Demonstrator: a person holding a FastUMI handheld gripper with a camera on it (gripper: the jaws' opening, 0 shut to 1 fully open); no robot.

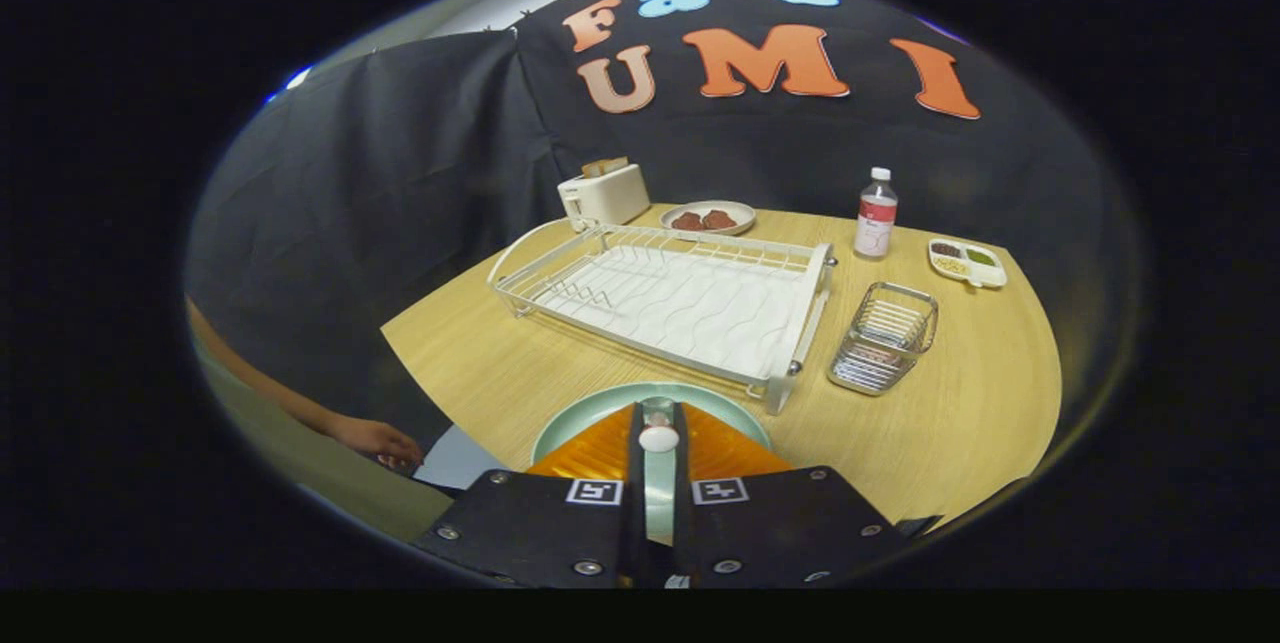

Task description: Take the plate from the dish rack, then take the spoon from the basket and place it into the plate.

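Claw (658,423) low over the near edge of the wooden surface (960,423), fingers (636,453) drawn close together with only a narrow gap between them. In that gap, a small white rounded piece, apparently the end of the spoon (658,438), with a clear part just above it; both fingers seem to press on it, though the contact itself hard to see. Directly under the fingers and just ahead of them, the pale green plate (600,408), lying flat on the surface, just in front of the dish rack (680,298). Dish rack white, with wire sides and a wavy tray. To the right of the rack, just beside its corner, the wire basket (885,338), standing apart from the plate. Beyond the rack, a white toaster (603,195) and a small dish with brown pieces (706,217). Farther right, a clear bottle with white cap (875,213), upright, and near it a small divided tray (966,262) with different fillings. Left of the claw, off the surface, a person's hand (375,440).
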